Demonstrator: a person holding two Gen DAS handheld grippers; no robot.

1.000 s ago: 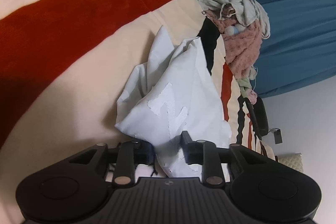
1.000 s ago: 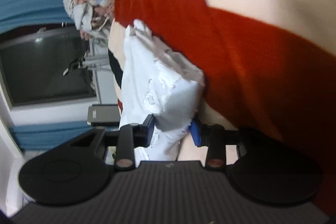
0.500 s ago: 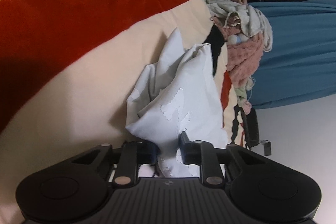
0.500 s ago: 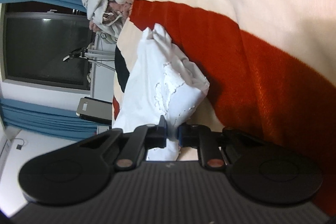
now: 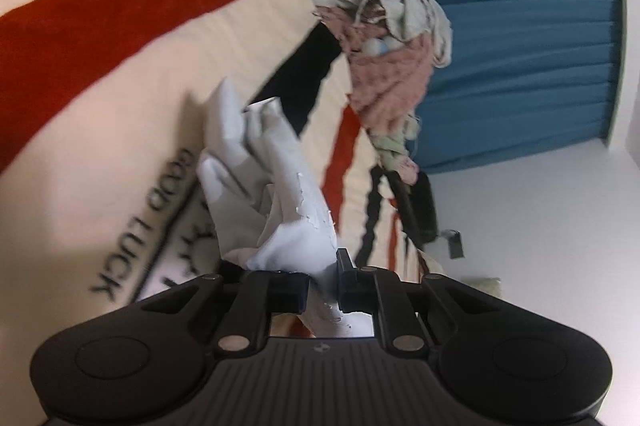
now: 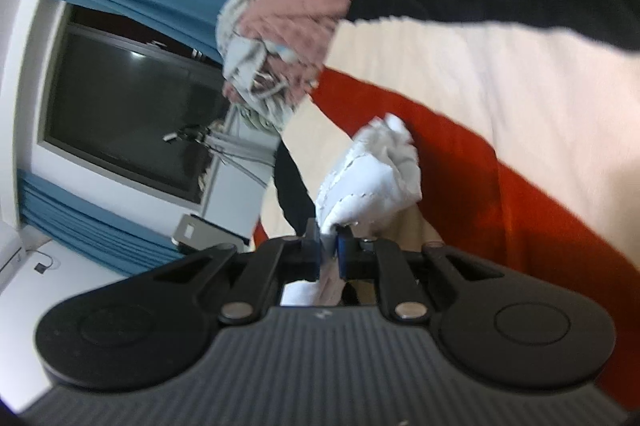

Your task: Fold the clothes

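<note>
A white garment with a cracked print hangs bunched above the striped blanket. My left gripper is shut on one edge of it, the cloth pinched between the pads. In the right wrist view the same white garment is crumpled into a lump, and my right gripper is shut on its near edge. Both grippers hold it off the bed.
A cream, red and black striped blanket with "GOOD LUCK" lettering covers the bed. A pile of pink and grey clothes lies at the bed's far edge, also in the right wrist view. Blue curtains and a dark window stand behind.
Both grippers closed on the white garment and lifted it off the blanket; it went from lying spread to hanging bunched. The views swung, uncovering the blanket's lettering.
</note>
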